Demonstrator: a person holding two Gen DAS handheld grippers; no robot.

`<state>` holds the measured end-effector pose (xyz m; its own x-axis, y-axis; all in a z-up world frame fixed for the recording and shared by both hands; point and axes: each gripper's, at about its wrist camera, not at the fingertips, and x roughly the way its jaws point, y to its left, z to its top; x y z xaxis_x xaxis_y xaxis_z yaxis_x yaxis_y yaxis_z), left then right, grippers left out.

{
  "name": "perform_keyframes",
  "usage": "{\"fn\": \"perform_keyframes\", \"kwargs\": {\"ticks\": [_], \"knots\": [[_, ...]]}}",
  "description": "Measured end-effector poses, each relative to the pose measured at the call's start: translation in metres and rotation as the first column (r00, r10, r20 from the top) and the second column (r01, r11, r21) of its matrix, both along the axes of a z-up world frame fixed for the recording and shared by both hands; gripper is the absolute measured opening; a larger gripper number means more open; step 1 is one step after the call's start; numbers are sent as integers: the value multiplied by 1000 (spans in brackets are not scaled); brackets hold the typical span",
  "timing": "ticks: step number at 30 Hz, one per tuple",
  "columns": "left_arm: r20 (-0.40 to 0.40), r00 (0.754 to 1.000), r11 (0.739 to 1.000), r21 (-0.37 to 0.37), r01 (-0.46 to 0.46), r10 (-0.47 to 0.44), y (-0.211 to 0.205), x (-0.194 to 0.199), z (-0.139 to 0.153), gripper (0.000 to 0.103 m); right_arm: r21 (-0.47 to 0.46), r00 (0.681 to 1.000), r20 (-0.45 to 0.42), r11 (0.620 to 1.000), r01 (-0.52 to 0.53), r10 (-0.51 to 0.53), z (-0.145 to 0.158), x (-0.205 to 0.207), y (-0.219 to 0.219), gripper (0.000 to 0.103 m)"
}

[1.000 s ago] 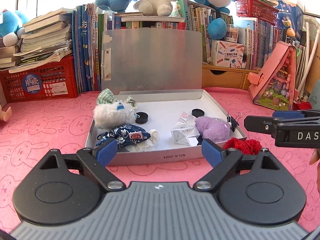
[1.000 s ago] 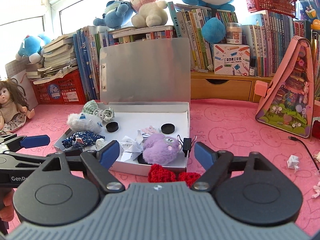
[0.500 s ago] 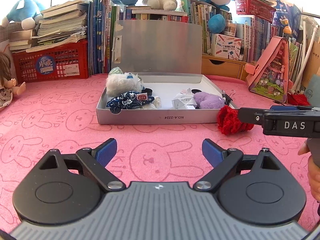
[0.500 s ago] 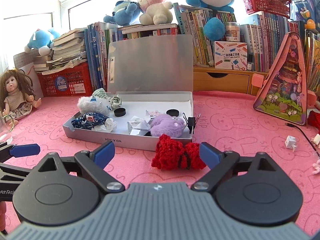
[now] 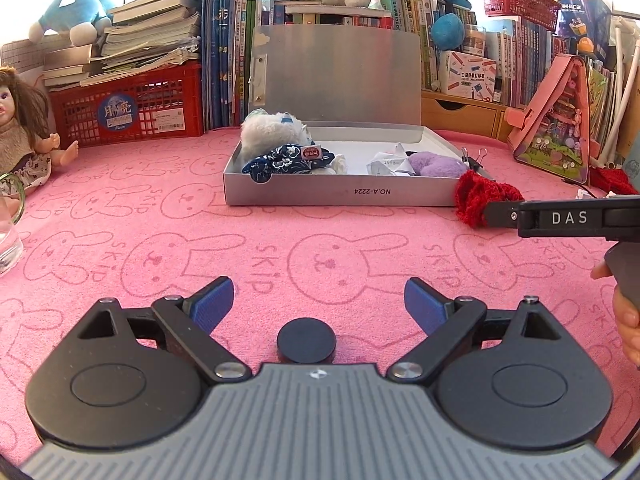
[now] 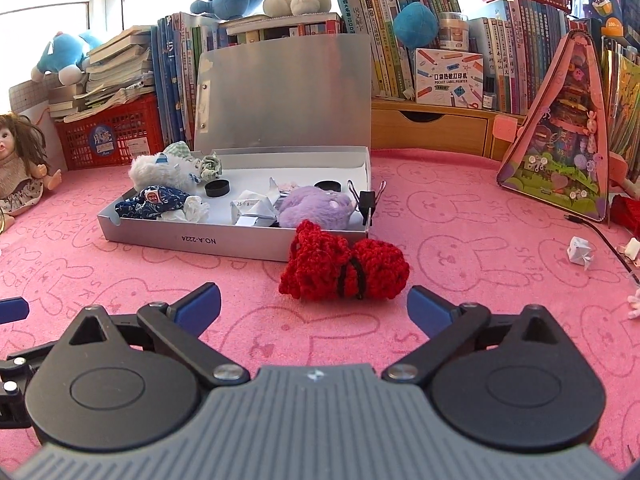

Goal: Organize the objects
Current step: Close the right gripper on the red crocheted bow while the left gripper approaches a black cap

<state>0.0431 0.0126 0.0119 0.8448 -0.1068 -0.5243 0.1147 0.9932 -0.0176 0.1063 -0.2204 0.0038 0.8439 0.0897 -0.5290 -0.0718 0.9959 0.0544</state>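
Note:
A silver box (image 5: 340,197) (image 6: 200,240) with its lid up holds plush toys, folded paper and black caps. On the pink cloth a black round cap (image 5: 306,340) lies between the fingers of my left gripper (image 5: 318,304), close to its base; the blue pads stand wide apart and do not touch it. A red crochet piece (image 6: 344,270) (image 5: 476,196) lies by the box's front right corner. My right gripper (image 6: 314,306) sits just short of it, jaws opening, nothing between them. Its arm (image 5: 560,218) shows at the right of the left wrist view.
A doll (image 5: 20,140) and a glass (image 5: 10,236) are at the left. A red crate (image 5: 128,108) with books and a wall of books stand behind. A pink triangular toy house (image 6: 560,140), a black cable (image 6: 608,240) and paper scraps (image 6: 578,252) are at the right.
Both grippers have drawn back from the box and sunk toward the cloth. The black cap has come into view between the left fingers. The right jaws have widened.

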Motion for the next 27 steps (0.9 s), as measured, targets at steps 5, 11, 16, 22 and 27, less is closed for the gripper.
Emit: {"fn": "perform_keyframes", "kwargs": {"ticks": [5,11,16,22,27], "knots": [[9,1000,1000,13,-11,11,1,-9,-11,95,-14,1000,-11,1000,16,-17,-7,10,-1,103],[-21,999,999,13,-29,29,3,-7,-21,95,-48,1000,-5,998,28,-29,-8,26,0,103],[-22,999,998,32,-46,47,1,-5,-25,98,-56,999,-18,998,34,-35,-10,45,1,103],[-25,999,998,31,-47,48,1,-3,-26,100,-35,996,-46,996,81,-82,-14,67,-2,103],[-26,999,998,34,-45,46,0,-2,-26,101,-19,992,-74,995,98,-100,-20,79,-4,103]]}}
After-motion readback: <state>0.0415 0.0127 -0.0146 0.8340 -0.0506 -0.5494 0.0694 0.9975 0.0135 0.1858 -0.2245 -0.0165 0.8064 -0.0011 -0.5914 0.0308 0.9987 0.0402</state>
